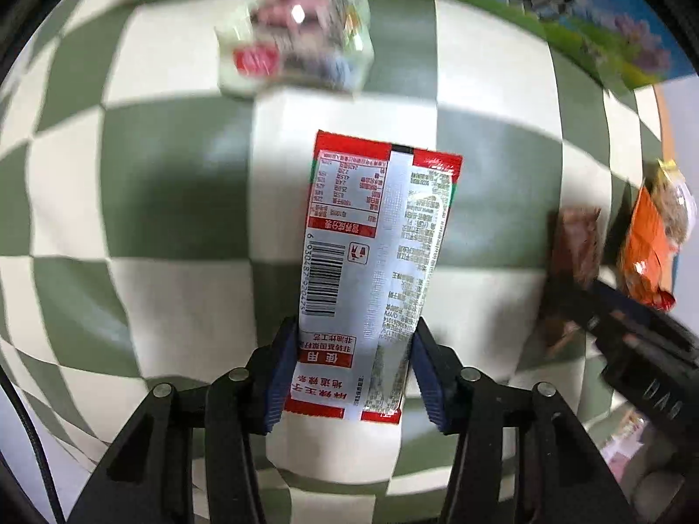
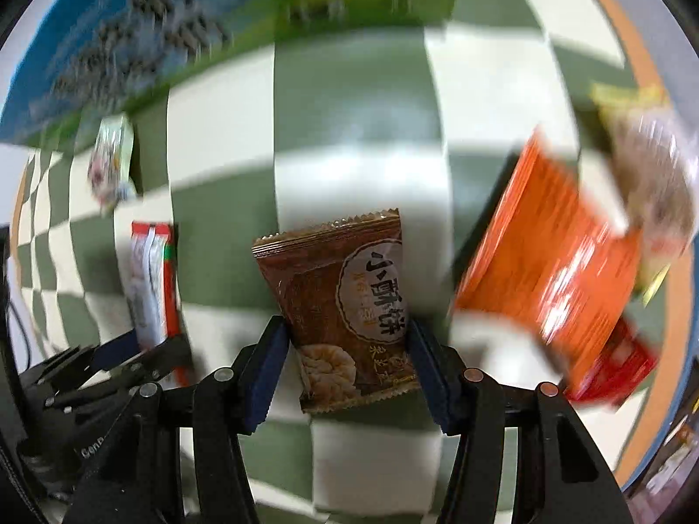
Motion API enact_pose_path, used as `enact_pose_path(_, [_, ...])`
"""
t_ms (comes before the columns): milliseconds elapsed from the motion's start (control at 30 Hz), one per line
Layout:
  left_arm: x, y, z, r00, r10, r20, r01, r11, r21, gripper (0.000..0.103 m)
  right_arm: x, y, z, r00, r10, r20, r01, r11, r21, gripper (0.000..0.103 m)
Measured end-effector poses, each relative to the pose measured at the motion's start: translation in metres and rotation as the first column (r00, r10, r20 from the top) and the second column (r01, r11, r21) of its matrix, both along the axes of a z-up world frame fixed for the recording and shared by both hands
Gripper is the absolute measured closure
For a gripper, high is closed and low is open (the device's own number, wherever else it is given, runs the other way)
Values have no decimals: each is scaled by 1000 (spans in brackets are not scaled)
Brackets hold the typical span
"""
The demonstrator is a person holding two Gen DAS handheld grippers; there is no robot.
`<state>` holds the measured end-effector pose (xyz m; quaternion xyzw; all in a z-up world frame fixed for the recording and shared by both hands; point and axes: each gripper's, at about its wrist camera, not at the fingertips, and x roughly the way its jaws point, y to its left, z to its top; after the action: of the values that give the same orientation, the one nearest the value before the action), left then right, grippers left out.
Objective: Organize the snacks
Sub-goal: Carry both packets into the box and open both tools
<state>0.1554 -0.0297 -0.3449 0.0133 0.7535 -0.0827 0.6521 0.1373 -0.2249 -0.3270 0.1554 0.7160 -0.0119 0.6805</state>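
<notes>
A long red and white snack packet (image 1: 380, 236) with a barcode lies back-up on the green and white checked cloth (image 1: 174, 201). My left gripper (image 1: 354, 332) points down over its near end, blue pads pressed against both long edges, shut on it. In the right wrist view a brown biscuit packet (image 2: 336, 288) sits between the blue pads of my right gripper (image 2: 346, 327), which is shut on its lower half. The red and white packet (image 2: 150, 279) shows at the left there, and the brown packet (image 1: 576, 244) at the right of the left wrist view.
A pale packet with pink print (image 1: 297, 35) lies beyond the red one. An orange packet (image 2: 555, 262) and a clear packet with a yellow top (image 2: 646, 166) lie to the right. A green and blue box (image 2: 153, 35) stands along the far side. The table's orange rim (image 2: 633, 43) curves at the right.
</notes>
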Motion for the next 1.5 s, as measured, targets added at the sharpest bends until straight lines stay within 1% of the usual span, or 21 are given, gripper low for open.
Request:
enact_pose_path(67, [-1, -3, -4, 1000, -7, -10, 7, 1000, -2, 53, -7, -1, -7, 1000, -8, -27, 9, 1000, 12, 39])
enact_pose_path(167, [1, -10, -9, 999, -28, -23, 28, 1000, 8, 49, -9, -9, -9, 999, -34, -22, 35, 999, 31, 37])
enact_pose_path(333, [7, -41, -3, 993, -106, 49, 101, 991, 90, 47, 0, -17, -9, 1000, -11, 2, 11, 1000, -12, 37])
enact_pose_path(367, [6, -45, -3, 991, -115, 63, 108, 989, 102, 47, 6, -14, -5, 1000, -9, 4, 9, 1000, -18, 37])
enact_pose_path(467, [8, -52, -1, 990, -110, 89, 100, 989, 111, 48, 4, 3, -12, 1000, -5, 20, 6, 999, -45, 38])
enact_pose_path(533, [8, -58, 1, 991, -93, 99, 83, 992, 100, 53, 3, 11, -14, 999, -7, 33, 9, 998, -66, 43])
enact_pose_path(567, [7, -52, 3, 991, -85, 99, 76, 993, 91, 55, 4, 24, -15, 999, -8, 43, 11, 998, -68, 44])
enact_pose_path(600, [8, -44, 5, 993, -73, 97, 65, 995, 78, 57, 2, 23, -14, 999, -10, 49, 13, 998, -64, 44])
enact_pose_path(667, [9, -27, 8, 995, -45, 86, 41, 998, 49, 59, -1, 20, -8, 998, -14, 59, 17, 999, -51, 44])
enact_pose_path(767, [8, -17, 17, 998, 1, 69, -1, 1000, 6, 60, -5, 12, 1, 997, -32, 69, 33, 999, -24, 44])
enact_pose_path(800, [9, -12, 20, 998, 10, 69, -10, 1000, -4, 61, -10, -1, 12, 997, -37, 72, 38, 999, -15, 44])
enact_pose_path(900, [20, 6, 38, 996, 32, 82, -29, 999, -34, 61, -11, -6, 28, 995, -56, 88, 54, 998, 22, 44])
enact_pose_path(1000, [21, 9, 61, 993, 44, 111, -37, 997, -65, 61, -5, -16, 48, 992, -67, 111, 61, 996, 58, 44])
enact_pose_path(1133, [30, 8, 107, 984, 58, 167, -36, 991, -132, 61, -5, -21, 81, 984, -76, 163, 58, 991, 117, 44])
enact_pose_path(1167, [30, 7, 118, 981, 60, 185, -32, 988, -150, 61, -2, -23, 95, 979, -79, 187, 54, 989, 137, 44])
enact_pose_path(1267, [53, -8, 163, 971, 56, 234, -7, 979, -206, 61, 7, -28, 133, 965, -78, 250, 37, 985, 167, 44])
enact_pose_path(1300, [60, -7, 176, 967, 61, 247, -3, 973, -231, 61, 12, -25, 151, 960, -80, 267, 33, 984, 176, 44])
enact_pose_path(1367, [81, -7, 198, 960, 60, 273, 14, 965, -262, 61, 26, -27, 170, 950, -87, 299, 30, 981, 189, 44])
enact_pose_path(1400, [91, -8, 206, 956, 60, 287, 21, 963, -270, 61, 36, -30, 183, 942, -95, 323, 31, 980, 199, 44])
enact_pose_path(1467, [119, -16, 225, 946, 55, 319, 35, 962, -271, 61, 65, -32, 204, 927, -92, 363, 28, 984, 176, 44])
enact_pose_path(1500, [131, -13, 234, 941, 51, 334, 41, 963, -265, 61, 75, -34, 211, 921, -91, 379, 30, 986, 164, 44])
